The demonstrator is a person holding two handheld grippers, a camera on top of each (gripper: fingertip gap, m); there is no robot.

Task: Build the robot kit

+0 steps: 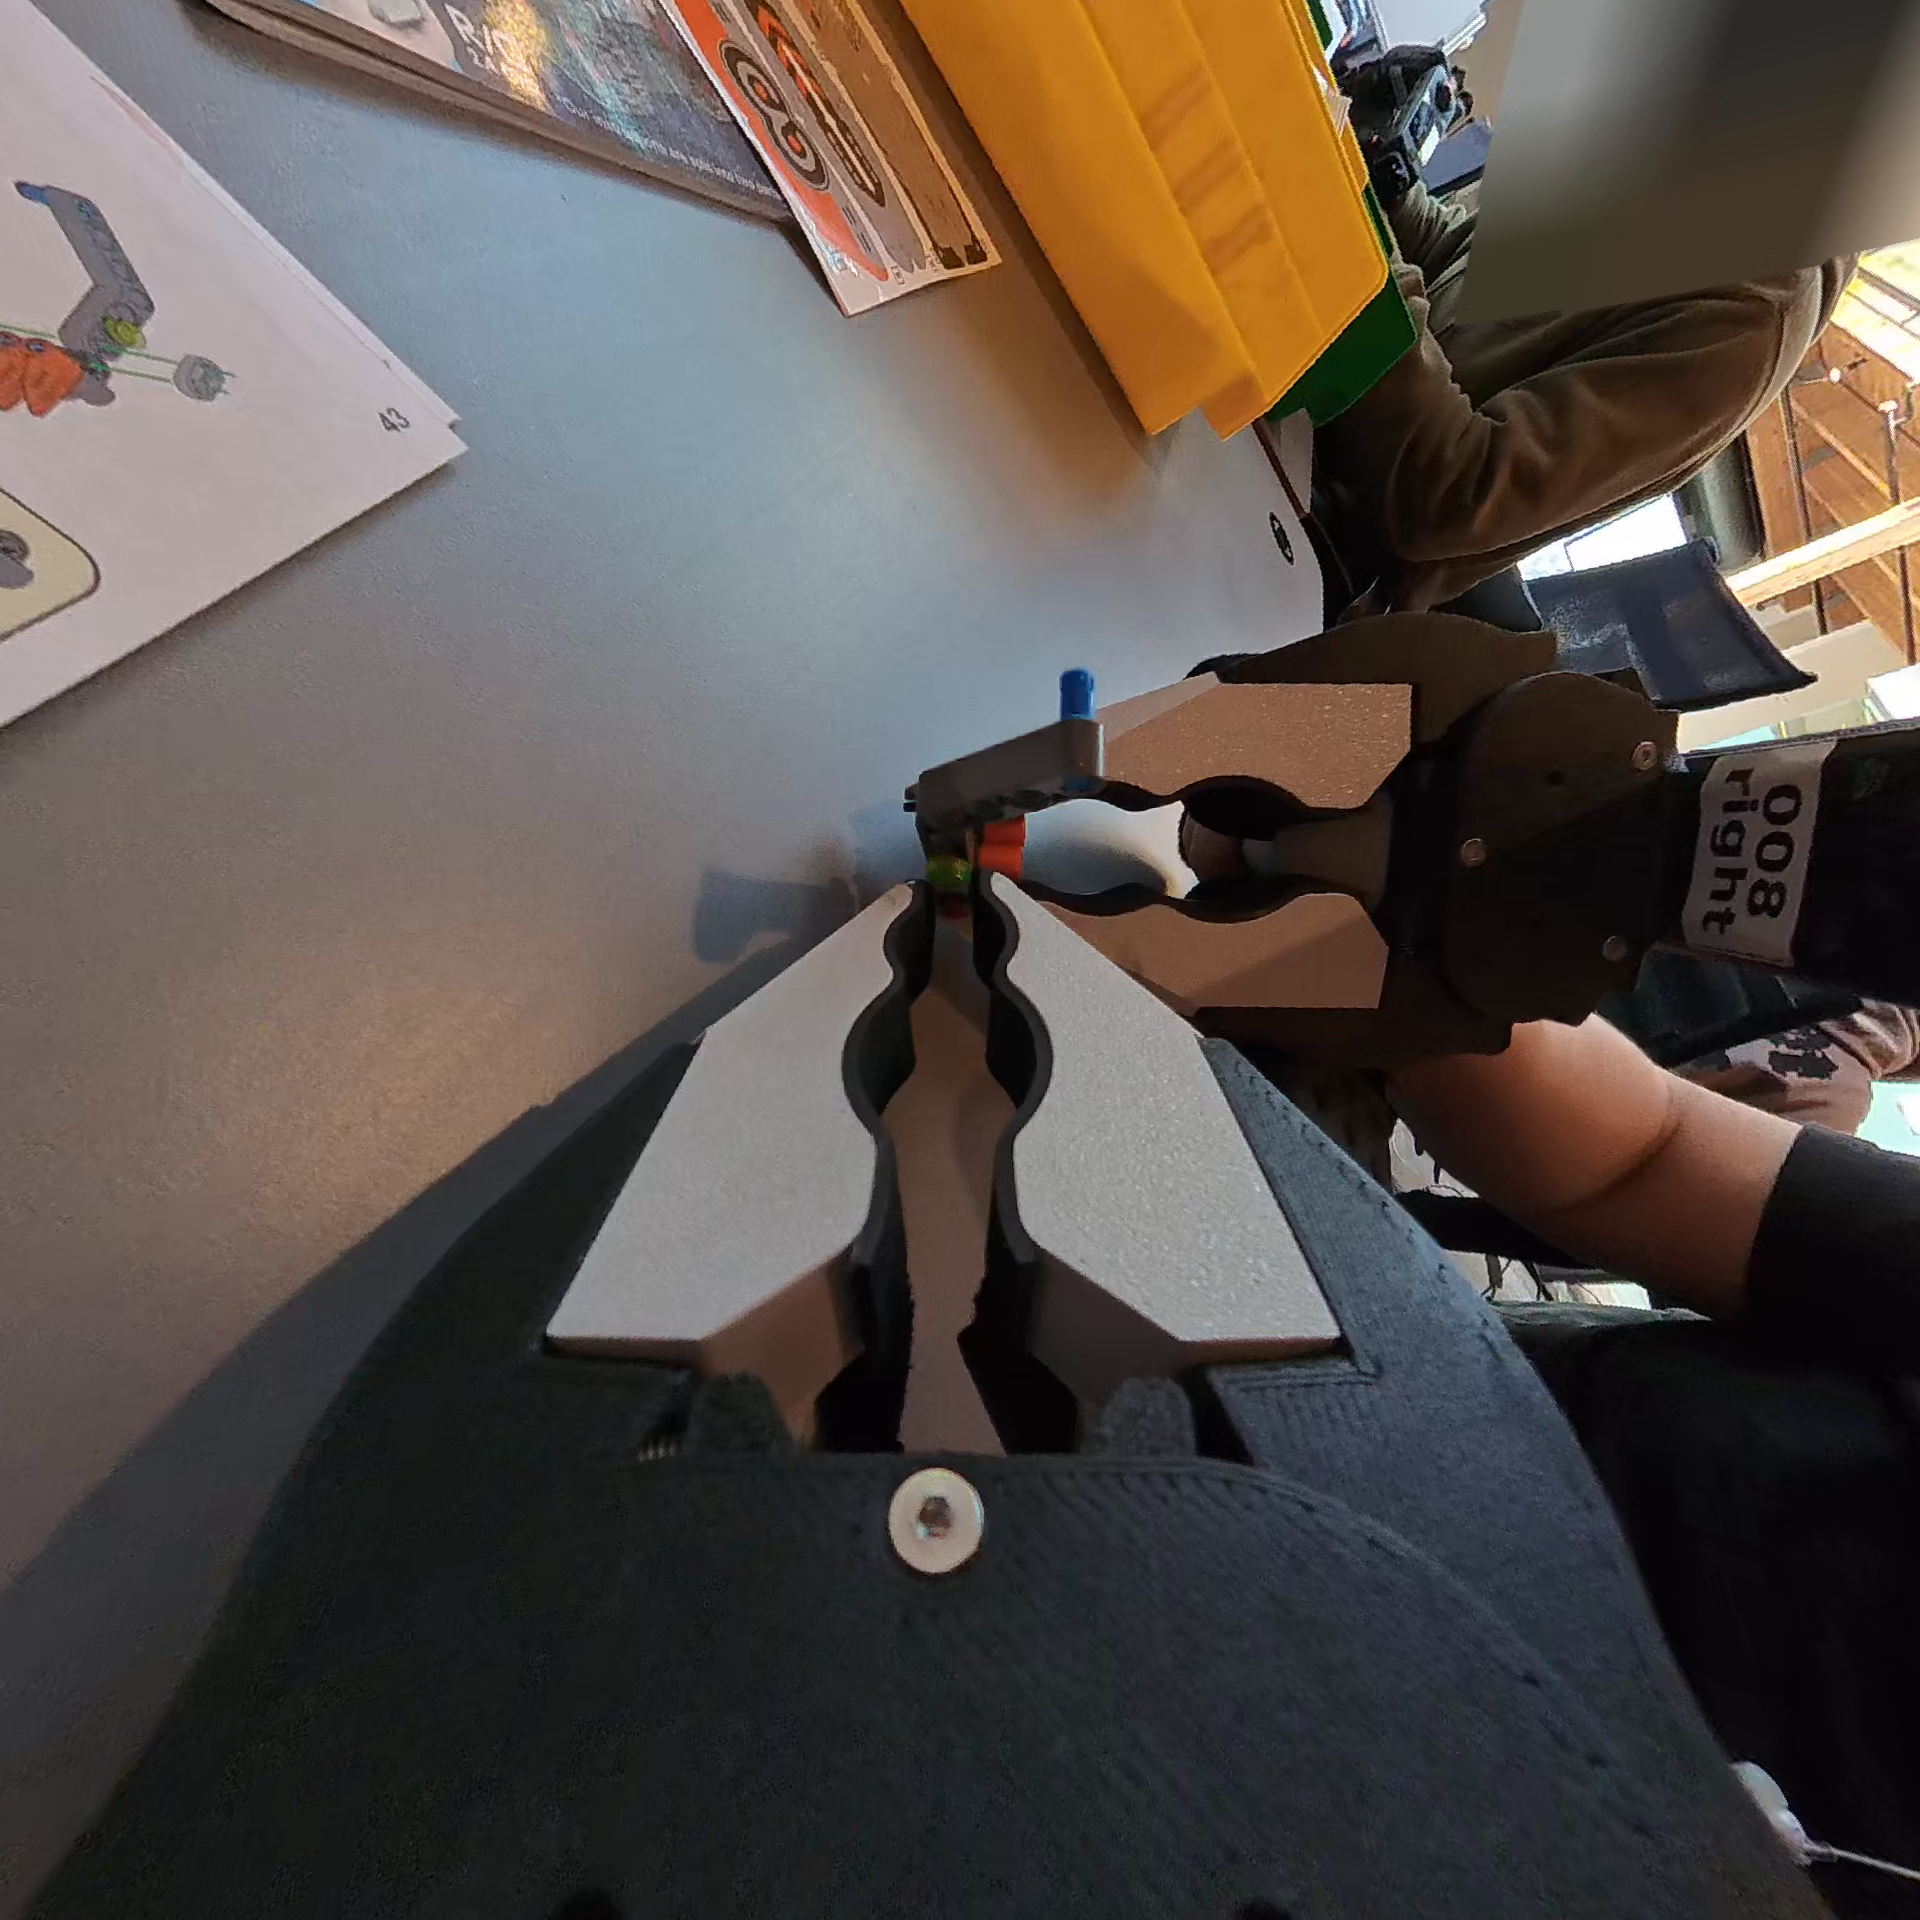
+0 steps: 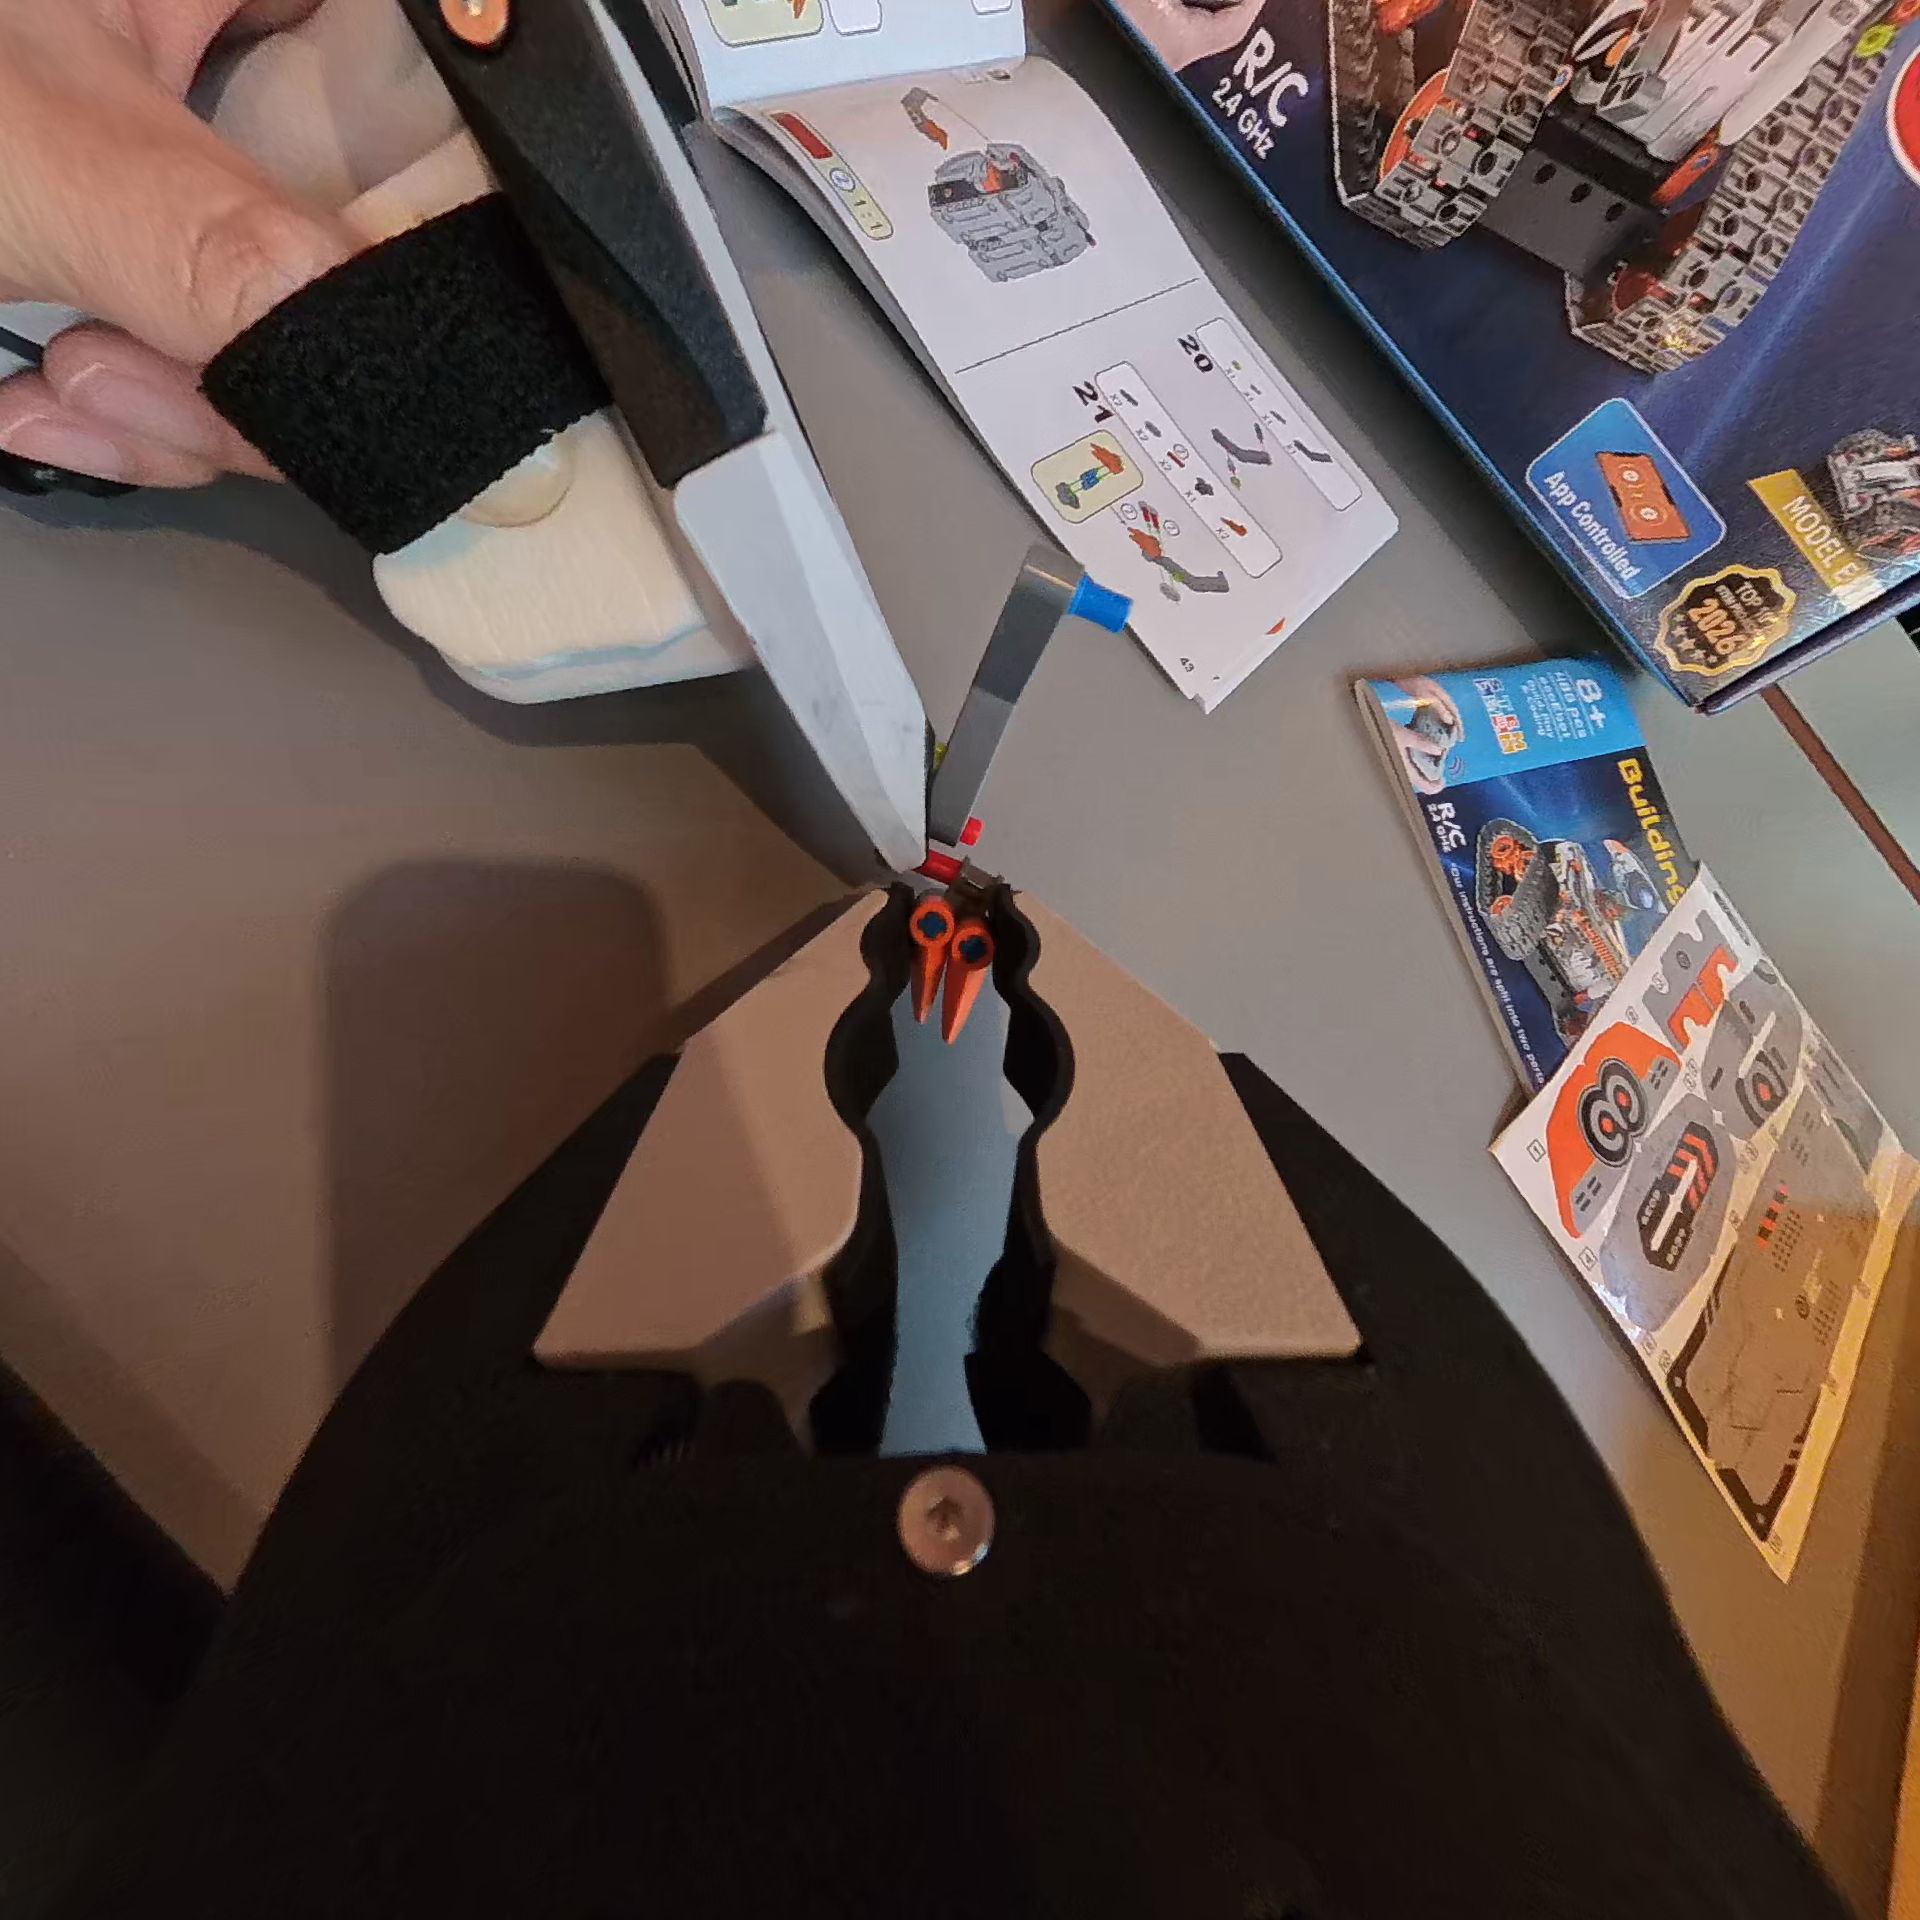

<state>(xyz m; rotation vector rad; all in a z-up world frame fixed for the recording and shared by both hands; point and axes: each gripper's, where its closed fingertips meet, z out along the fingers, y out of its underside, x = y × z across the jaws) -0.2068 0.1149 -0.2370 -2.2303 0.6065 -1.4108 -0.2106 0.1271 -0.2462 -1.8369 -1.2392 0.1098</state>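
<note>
Since both claws meet on one item, you can list them together.

**Item held:** small brick assembly (image 2: 971, 790), off the grey table (image 2: 1195, 987). It is made up of a grey bent beam (image 1: 1013, 767), a blue pin (image 2: 1099, 603) at the beam's far end, two orange spikes (image 2: 943, 971), a red pin (image 2: 940, 862) and a lime-green bush (image 1: 948, 871).

**Left gripper** (image 1: 951, 894): your tips are drawn almost together, leaving only a sliver of a gap. They pinch the red-and-green pin end of the assembly.

**Right gripper** (image 2: 951, 920): your tips are likewise nearly closed, clamped on the pair of orange spikes, which point back between the fingers. The left wrist view shows this claw coming in from the side, with the grey beam lying along its upper finger.

**Grip notes:** both pinches sit at the very fingertips and the two claws all but touch, so your hold looks shallow.

**Around you:**
- An open instruction booklet (image 2: 1091, 364) lies just beyond the beam.
- A dark blue product box (image 2: 1558, 343) sits further off.
- A blue leaflet (image 2: 1538, 852) and an orange-and-grey sticker sheet (image 2: 1714, 1247) lie to the right.
- A yellow bin (image 1: 1195, 208) stands at the table edge.

**Writing:** print and numbers are legible on the booklet, box, leaflet and the right claw's tag. None of it is reproduced here.
</note>
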